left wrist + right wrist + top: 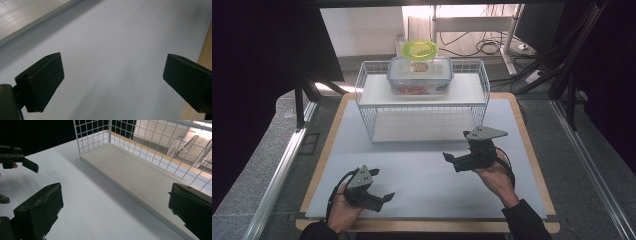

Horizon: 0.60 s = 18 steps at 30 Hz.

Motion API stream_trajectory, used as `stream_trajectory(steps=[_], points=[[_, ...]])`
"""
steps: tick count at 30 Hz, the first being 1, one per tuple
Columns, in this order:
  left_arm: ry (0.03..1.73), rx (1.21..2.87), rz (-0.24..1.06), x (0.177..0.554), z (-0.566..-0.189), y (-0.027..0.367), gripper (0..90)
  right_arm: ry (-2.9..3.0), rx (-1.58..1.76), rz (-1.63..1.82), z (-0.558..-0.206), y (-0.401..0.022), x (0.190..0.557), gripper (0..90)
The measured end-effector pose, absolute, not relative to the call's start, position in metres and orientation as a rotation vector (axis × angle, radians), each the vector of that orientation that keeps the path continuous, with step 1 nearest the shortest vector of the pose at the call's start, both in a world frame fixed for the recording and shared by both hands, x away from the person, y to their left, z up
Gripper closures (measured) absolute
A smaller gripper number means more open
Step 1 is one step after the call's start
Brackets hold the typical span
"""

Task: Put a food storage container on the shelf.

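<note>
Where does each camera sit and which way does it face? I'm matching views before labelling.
High view: above the person's side, looking forward and down at the table, wire rack and lidded container; both hands and forearms show.
Left gripper view: on the left gripper, facing the bare mat; open jaws show.
Right gripper view: on the right gripper, facing the rack's lower shelf; open jaws show.
Shared: high and right gripper views both show the rack and left gripper.
</note>
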<state>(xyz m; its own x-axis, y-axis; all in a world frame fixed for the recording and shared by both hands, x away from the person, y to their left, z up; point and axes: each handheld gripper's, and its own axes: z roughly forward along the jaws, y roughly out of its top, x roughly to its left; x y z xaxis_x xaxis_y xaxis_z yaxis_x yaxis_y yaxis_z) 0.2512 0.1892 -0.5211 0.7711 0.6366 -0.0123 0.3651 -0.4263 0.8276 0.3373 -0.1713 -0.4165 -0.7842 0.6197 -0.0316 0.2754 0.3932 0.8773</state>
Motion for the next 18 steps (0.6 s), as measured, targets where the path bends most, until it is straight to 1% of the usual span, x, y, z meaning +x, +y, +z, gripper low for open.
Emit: stream_trajectory(steps=[8, 18], points=[[0.742, 2.062, 0.383, 0.251, -0.521, 0.189, 3.3, 2.279, 0.831, 1.352, -0.425, -0.186, 0.325, 0.0], [0.742, 2.064, 0.382, 0.251, -0.521, 0.188, 3.1, 2.241, 0.901, 1.296, -0.446, -0.21, 0.308, 0.0]])
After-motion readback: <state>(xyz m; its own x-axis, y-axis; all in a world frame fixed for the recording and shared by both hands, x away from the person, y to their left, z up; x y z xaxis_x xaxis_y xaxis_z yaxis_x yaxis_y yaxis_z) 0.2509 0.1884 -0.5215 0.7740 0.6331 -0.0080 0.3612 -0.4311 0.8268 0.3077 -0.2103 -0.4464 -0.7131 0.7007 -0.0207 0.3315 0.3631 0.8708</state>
